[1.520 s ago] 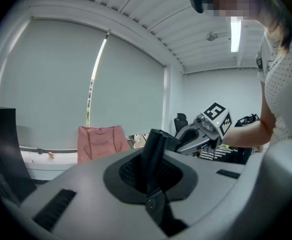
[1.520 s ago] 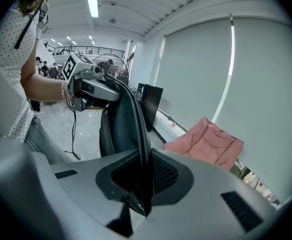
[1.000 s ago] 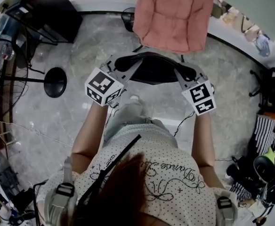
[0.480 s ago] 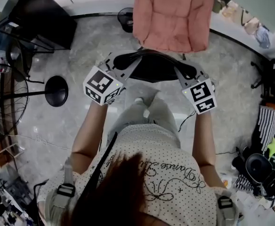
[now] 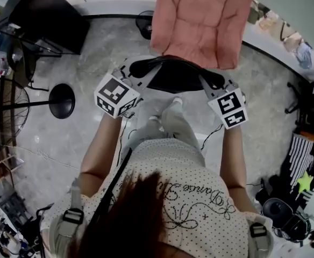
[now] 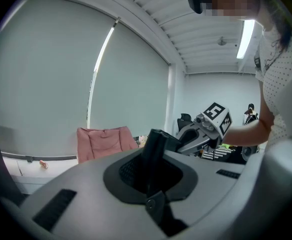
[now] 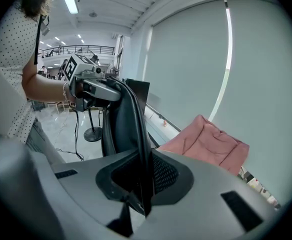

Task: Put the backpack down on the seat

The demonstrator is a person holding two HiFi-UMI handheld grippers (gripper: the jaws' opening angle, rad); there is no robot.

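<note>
My left gripper and right gripper clamp the black backpack. Pink seat ahead, fan stand left, marble floor.

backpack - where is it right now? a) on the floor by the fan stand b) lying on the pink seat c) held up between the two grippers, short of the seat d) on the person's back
C: the black backpack is held up between the left gripper and the right gripper, each shut on one side of it, and the right gripper view shows the pink seat beyond it.
</note>
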